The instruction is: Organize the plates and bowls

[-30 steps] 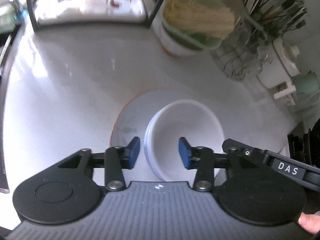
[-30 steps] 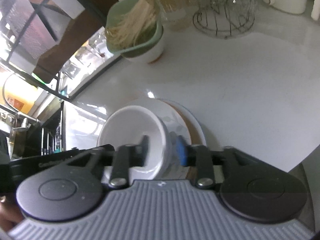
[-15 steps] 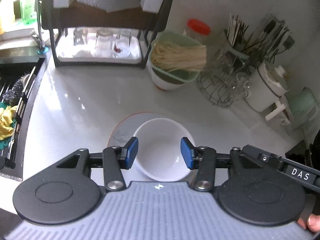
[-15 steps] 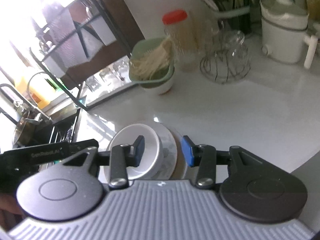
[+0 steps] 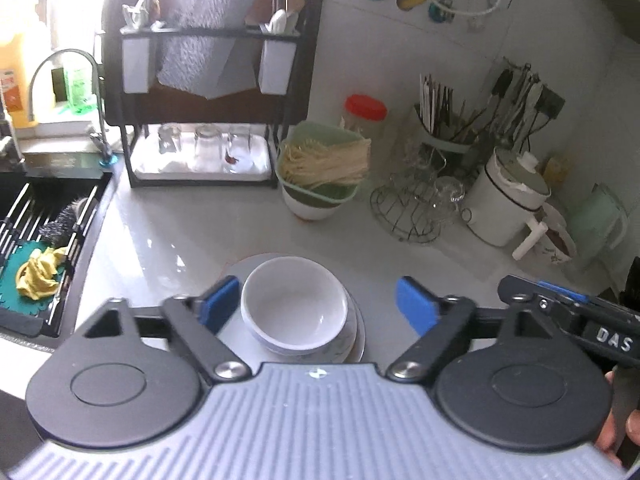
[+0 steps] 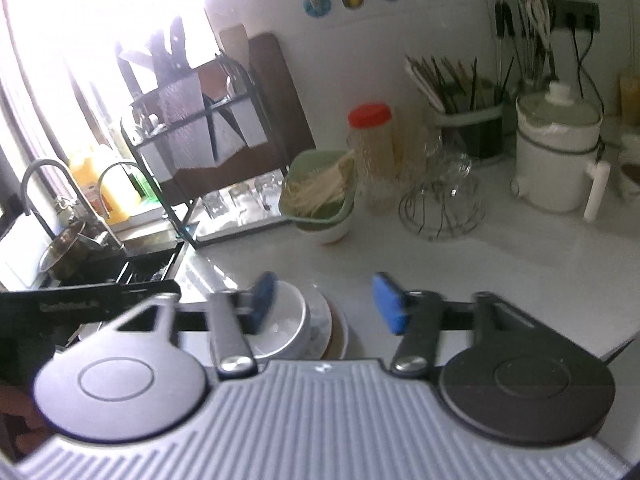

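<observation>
A white bowl [image 5: 294, 304] sits stacked on plates [image 5: 358, 330] near the front edge of the white counter. My left gripper [image 5: 318, 306] hangs above and in front of the stack, its blue-padded jaws opening wide, touching nothing. In the right wrist view the same bowl [image 6: 286, 330] and plates [image 6: 326, 322] lie low and left of centre. The right gripper [image 6: 326, 304] is also raised above them, jaws opening, nothing between the pads. The right gripper's body [image 5: 568, 316] shows at the right of the left wrist view.
A green colander of noodles in a bowl [image 5: 322, 168] stands behind the stack. A wire glass rack [image 5: 416, 208], a white pot [image 5: 508, 204] and a utensil holder [image 5: 448, 132] fill the back right. A black dish rack [image 5: 208, 120] and sink [image 5: 44, 232] lie left.
Both grippers have lifted up and drawn back from the bowl, which stays on the plates. Their jaws, half closed around the bowl rim before, now stand wide apart.
</observation>
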The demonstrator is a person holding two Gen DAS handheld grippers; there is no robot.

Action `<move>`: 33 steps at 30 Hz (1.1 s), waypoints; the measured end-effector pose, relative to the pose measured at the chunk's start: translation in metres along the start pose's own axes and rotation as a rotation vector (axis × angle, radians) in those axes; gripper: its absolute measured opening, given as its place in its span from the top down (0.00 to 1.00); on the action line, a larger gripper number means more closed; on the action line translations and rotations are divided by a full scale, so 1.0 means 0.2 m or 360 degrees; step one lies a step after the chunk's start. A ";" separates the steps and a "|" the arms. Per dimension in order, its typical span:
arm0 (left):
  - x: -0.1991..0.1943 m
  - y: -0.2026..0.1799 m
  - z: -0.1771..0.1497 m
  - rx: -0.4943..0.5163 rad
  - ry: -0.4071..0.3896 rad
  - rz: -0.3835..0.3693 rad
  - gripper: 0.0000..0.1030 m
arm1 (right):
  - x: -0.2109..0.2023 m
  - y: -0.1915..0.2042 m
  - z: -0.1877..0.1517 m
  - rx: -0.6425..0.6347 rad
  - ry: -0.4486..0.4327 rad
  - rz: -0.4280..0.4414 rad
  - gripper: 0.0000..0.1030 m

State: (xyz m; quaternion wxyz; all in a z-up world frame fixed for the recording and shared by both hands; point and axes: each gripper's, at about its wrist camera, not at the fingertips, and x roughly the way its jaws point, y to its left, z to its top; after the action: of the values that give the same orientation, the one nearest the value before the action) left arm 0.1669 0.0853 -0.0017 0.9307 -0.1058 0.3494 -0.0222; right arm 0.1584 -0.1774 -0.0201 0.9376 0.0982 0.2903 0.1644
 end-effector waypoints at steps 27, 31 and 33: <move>-0.48 -0.23 -0.49 0.0042 -0.0033 0.0239 0.03 | -0.48 -0.09 -0.34 -0.0063 -0.0169 0.0013 0.12; -0.53 -0.24 -0.55 0.0027 -0.0046 0.0278 0.03 | -0.50 -0.08 -0.39 -0.0066 -0.0146 0.0023 0.12; -0.56 -0.24 -0.57 0.0022 -0.0051 0.0289 0.03 | -0.51 -0.07 -0.41 -0.0073 -0.0133 0.0031 0.12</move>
State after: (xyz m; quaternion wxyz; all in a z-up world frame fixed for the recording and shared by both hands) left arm 0.0094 0.0309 -0.0032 0.9350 -0.0674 0.3426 0.0616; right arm 0.0346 -0.2207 -0.0382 0.9493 0.0863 0.2460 0.1758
